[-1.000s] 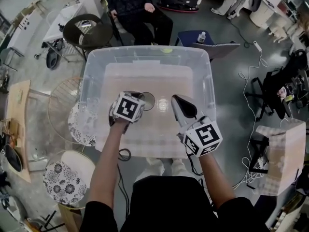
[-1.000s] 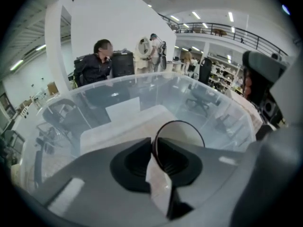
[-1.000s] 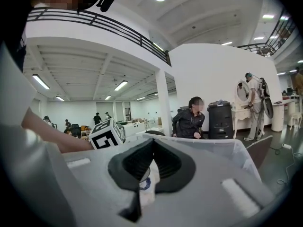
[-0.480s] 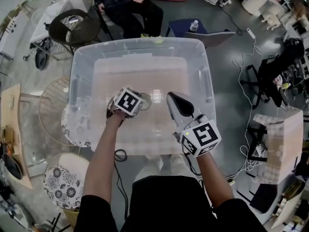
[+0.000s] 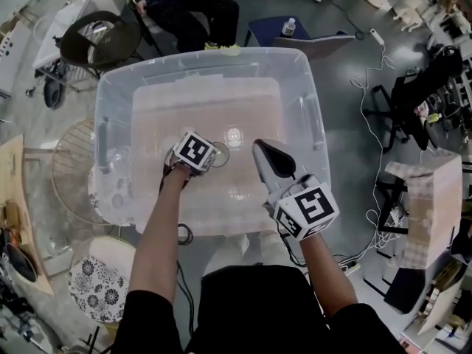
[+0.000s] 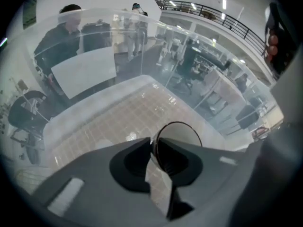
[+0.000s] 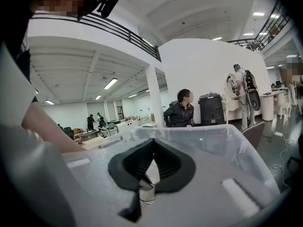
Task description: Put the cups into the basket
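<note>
Head view shows the left gripper (image 5: 211, 155) low inside the basket (image 5: 206, 56), jaws clamped on the rim of 1 clear cup (image 6: 179, 137); at its 3 o'clock sits the right gripper (image 5: 265, 153), jaws together, empty.

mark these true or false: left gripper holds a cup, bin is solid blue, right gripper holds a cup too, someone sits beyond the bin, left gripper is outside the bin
1. The left gripper holds a clear cup by its rim. True.
2. The bin is solid blue. False: it is clear plastic.
3. The right gripper holds a cup too. False: its jaws are together with no cup in them.
4. A person sits beyond the bin. True.
5. The left gripper is outside the bin. False: it is down inside, with the bin's walls around it.
</note>
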Tool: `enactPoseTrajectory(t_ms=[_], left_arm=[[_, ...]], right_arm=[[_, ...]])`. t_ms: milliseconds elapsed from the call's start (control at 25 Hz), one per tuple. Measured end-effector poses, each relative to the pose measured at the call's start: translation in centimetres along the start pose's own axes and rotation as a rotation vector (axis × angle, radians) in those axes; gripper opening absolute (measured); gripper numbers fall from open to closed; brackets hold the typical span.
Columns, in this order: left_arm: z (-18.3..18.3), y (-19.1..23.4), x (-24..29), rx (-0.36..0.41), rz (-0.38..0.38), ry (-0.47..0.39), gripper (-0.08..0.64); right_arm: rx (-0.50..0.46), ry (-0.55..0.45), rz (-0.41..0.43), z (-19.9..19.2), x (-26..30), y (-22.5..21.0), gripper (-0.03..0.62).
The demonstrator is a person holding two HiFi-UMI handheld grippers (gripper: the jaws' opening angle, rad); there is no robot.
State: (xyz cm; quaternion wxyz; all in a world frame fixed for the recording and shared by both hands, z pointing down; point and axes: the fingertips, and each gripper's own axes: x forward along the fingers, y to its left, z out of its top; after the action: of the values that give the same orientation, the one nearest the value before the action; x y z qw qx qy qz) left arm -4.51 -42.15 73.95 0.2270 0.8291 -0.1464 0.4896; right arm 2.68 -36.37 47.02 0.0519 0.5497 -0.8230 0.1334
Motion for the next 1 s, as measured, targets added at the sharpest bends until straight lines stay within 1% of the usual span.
enactPoseTrajectory(t_ms=[120, 280, 400, 520, 600, 640, 760, 800, 880, 1000], left_arm=[[-1.1, -0.2, 1.2, 0.011, -0.006, 0.042, 0.062], [-1.8, 0.2, 2.2, 0.004, -0.001, 0.065, 0.076], [-1.7, 0.2, 2.8, -0.001, -0.008, 0.058, 0.089], [-1.6, 0.7, 3.0, -0.014, -0.009, 0.047, 0.083], [-1.9, 1.4, 3.1, -0.022, 0.009, 0.045, 0.070], [-2.2, 1.8, 3.1, -0.040, 0.016, 0.041, 0.066], [-2.7, 2.4, 3.1, -0.144, -0.002, 0.022, 0.072], [-2.8, 2.5, 3.1, -0.164, -0.008, 0.017, 0.075], [-2.5, 2.5, 3.0, -0.177, -0.018, -0.002, 0.077], [-1.4, 2.1, 3.0, -0.221, -0.064, -0.045, 0.149]], right_arm=[[0.002, 0.010, -0.004, -0.3, -0.1, -0.1, 0.003], [0.005, 0.014, -0.010, -0.4, 0.0, -0.5, 0.002], [0.002, 0.023, -0.011, -0.8, -0.2, -0.5, 0.003], [-0.001, 0.032, -0.013, -1.1, -0.3, -0.6, 0.002], [0.000, 0.035, -0.015, -1.2, -0.5, -0.8, 0.002], [0.002, 0.037, -0.014, -1.3, -0.6, -0.8, 0.002], [0.004, 0.045, -0.007, -1.6, -0.9, -0.9, 0.002], [0.005, 0.047, -0.005, -1.7, -0.9, -1.0, 0.002], [0.007, 0.049, -0.004, -1.8, -0.8, -1.0, 0.003], [0.006, 0.052, 0.001, -1.8, -0.7, -0.9, 0.003]])
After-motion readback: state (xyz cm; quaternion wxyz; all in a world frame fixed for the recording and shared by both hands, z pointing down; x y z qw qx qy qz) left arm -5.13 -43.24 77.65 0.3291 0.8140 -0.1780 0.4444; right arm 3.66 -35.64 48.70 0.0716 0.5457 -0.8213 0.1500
